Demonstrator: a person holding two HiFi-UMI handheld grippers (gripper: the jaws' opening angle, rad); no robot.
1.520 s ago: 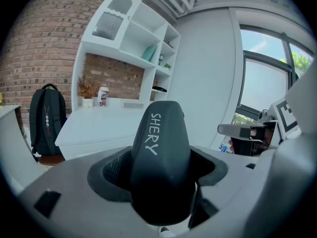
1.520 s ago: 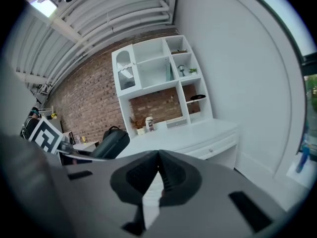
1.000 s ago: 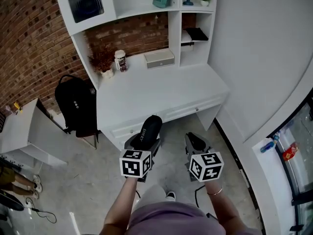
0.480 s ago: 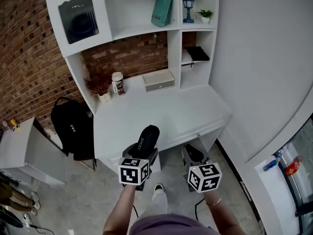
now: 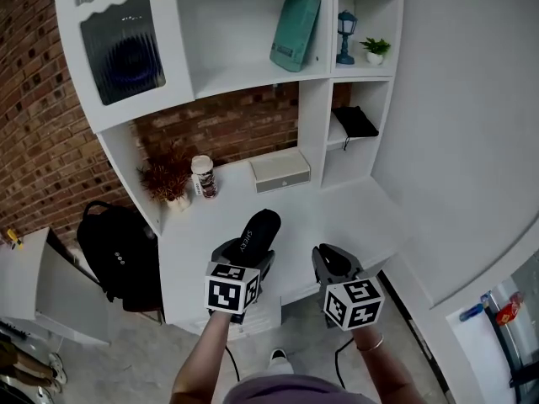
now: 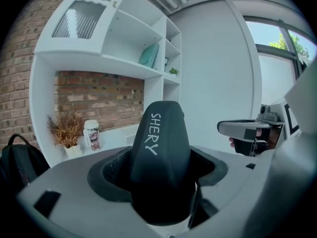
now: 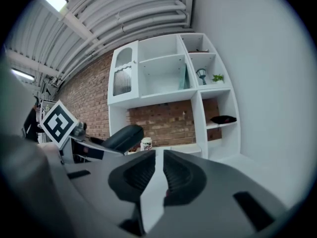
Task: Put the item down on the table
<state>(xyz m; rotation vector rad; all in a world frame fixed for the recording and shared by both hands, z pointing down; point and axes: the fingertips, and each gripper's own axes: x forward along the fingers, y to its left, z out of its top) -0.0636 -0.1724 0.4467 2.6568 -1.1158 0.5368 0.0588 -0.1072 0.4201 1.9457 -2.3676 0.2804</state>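
A black slipper (image 5: 257,230) printed "SHERY" (image 6: 161,155) sticks forward out of my left gripper (image 5: 243,257), which is shut on its rear part. The slipper hangs above the front part of the white desk (image 5: 337,217), apart from its top. Its toe points toward the brick back wall. My right gripper (image 5: 330,261) is beside it on the right, over the desk's front edge, shut with nothing between its jaws (image 7: 154,175). In the right gripper view the slipper (image 7: 124,135) shows at the left.
At the back of the desk stand a dried plant (image 5: 167,178), a jar (image 5: 203,176) and a flat white box (image 5: 280,170). Shelves above hold a teal book (image 5: 295,32), a small lamp (image 5: 345,25) and a potted plant (image 5: 376,49). A black backpack (image 5: 118,247) stands left of the desk.
Both grippers have come forward from over the floor to the desk's front edge, the left one still carrying the slipper. The desk and shelves now loom closer.
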